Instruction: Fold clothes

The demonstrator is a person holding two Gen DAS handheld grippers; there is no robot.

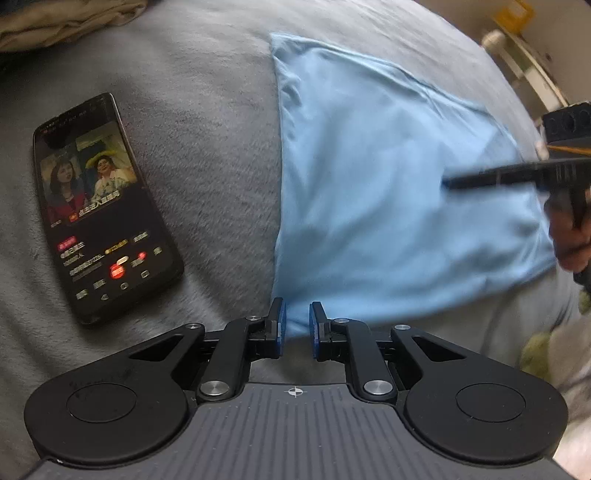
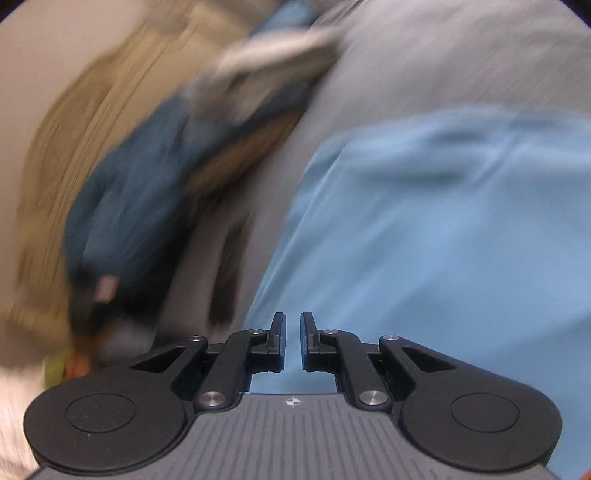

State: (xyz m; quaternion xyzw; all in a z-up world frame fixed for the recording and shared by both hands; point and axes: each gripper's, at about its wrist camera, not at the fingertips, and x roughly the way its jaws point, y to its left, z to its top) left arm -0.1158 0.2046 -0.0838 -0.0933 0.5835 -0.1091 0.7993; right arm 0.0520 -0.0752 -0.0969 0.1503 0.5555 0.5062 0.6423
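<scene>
A light blue garment (image 1: 388, 192) lies folded flat on a grey blanket (image 1: 207, 158). My left gripper (image 1: 297, 325) hovers at the garment's near left corner, its jaws a little apart with nothing between them. My right gripper (image 1: 448, 181) reaches in from the right over the garment's middle. In the right wrist view the right gripper (image 2: 293, 332) sits over the same blue garment (image 2: 424, 240), its jaws a narrow gap apart and empty. That view is blurred by motion.
A phone (image 1: 99, 206) with its screen lit lies on the blanket left of the garment. Beige cloth (image 1: 55, 26) is bunched at the far left. A dark blue garment (image 2: 140, 192) and beige fabric (image 2: 74, 155) lie left in the right wrist view.
</scene>
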